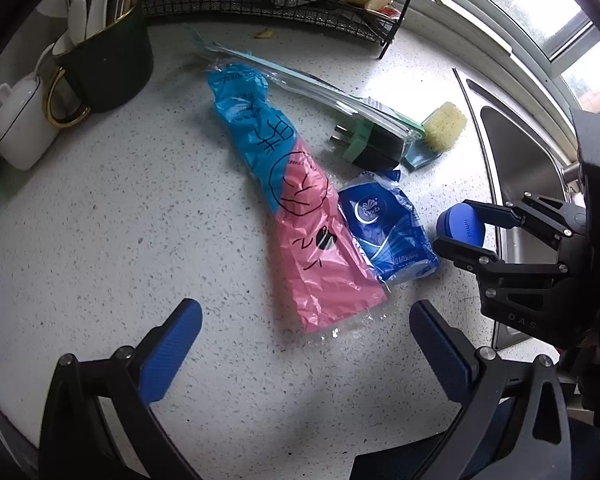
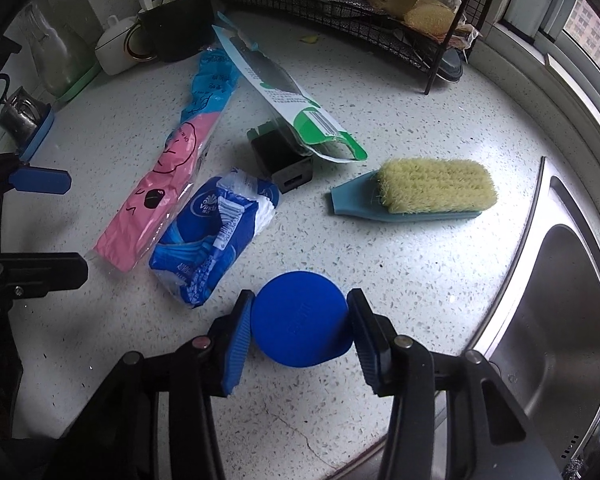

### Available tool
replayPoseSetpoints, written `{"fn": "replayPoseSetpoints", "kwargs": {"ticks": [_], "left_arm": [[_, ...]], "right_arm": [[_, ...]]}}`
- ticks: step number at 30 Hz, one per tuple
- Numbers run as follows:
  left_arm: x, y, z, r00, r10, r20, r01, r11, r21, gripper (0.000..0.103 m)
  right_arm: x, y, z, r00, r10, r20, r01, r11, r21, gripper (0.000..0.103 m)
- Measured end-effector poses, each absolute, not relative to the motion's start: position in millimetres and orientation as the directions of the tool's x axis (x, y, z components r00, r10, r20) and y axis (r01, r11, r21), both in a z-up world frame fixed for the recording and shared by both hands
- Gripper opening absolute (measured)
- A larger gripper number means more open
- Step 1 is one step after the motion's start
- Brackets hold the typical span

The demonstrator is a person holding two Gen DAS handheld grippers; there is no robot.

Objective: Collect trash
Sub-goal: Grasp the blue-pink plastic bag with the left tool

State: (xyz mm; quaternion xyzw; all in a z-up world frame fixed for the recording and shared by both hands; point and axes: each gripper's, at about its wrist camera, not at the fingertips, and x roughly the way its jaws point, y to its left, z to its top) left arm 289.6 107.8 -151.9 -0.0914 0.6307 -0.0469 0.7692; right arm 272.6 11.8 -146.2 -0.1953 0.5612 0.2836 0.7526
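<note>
A round blue cap (image 2: 299,319) is clamped between two blue pads. On the speckled counter (image 2: 420,272) lie a crumpled blue tissue pack (image 2: 212,236) and, touching it, a long pink-and-blue plastic bag (image 2: 172,168).

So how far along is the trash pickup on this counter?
Early. Nothing looks cleared yet. The right tool is clamped on a blue cap. The left tool is open and empty. The pink-and-blue bag, blue tissue wrapper and green-edged packet remain.
</note>
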Motion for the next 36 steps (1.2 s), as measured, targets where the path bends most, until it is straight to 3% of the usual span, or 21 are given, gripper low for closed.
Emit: {"fn": "replayPoseSetpoints", "kwargs": {"ticks": [13,19,28,30,36], "left_arm": [[348.9,119.3,-178.4,0.168,-0.163,-0.972,-0.06,0.983,-0.175,0.103],[370.3,126.7,-193.1,0.161,-0.168,-0.973,-0.112,0.976,-0.187,0.097],[385.9,116.2,-199.5,0.14,-0.059,-0.988,-0.084,0.994,-0.071,0.077],[388.0,110.8,-200.6,0.13,-0.012,-0.991,-0.068,0.997,-0.021,0.059],[370.1,106.2,-198.0,0.12,-0.041,-0.992,-0.053,0.997,-0.048,0.034]], "right_arm": [[274.1,-14.6,-132.4,0.223,0.203,-0.953,-0.551,0.833,0.048,0.044],[274.2,-46.2,-137.4,0.208,0.191,-0.959,-0.515,0.855,0.059,0.044],[283.1,-62.3,-138.2,0.216,0.191,-0.958,-0.494,0.867,0.061,0.044],[284.4,-64.3,-137.8,0.217,0.195,-0.956,-0.495,0.867,0.065,0.044],[283.3,-62.0,-136.3,0.224,0.22,-0.949,-0.503,0.861,0.081,0.044]]}}
